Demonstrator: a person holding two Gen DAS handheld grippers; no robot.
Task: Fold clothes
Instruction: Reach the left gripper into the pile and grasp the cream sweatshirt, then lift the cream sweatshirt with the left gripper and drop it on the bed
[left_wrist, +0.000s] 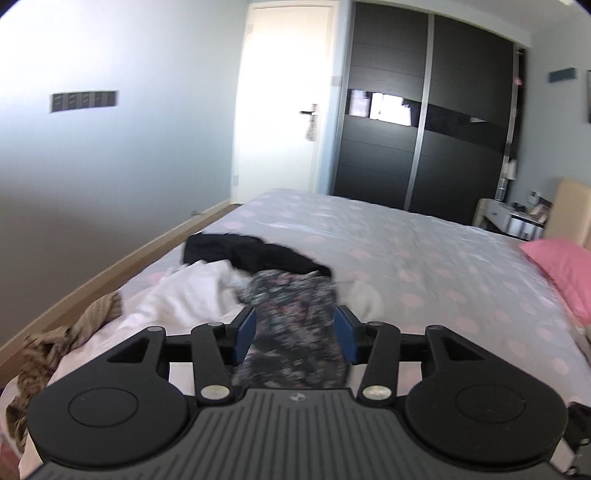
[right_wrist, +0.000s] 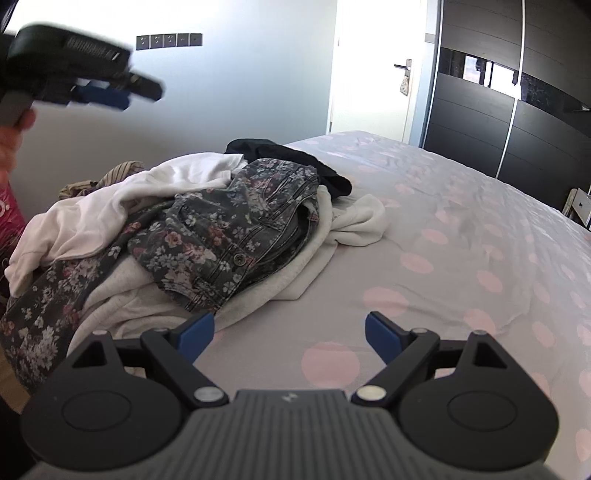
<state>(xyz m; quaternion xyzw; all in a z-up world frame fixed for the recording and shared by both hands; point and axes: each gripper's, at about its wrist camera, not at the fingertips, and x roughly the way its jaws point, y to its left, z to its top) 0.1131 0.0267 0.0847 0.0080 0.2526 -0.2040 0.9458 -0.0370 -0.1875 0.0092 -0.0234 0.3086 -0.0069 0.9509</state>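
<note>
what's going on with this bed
A person with two handheld grippers is about to fold laundry. A heap of clothes, topped by a grey floral denim garment, lies unfolded on the pink-dotted grey bedsheet. The left gripper hovers above the heap, holding nothing; the right gripper is open, low over bare sheet beside it.

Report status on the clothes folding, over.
Left gripper open above floral garment. Right gripper open, low over bedsheet. Floral garment unfolded atop clothes pile. Nothing blocking.
</note>
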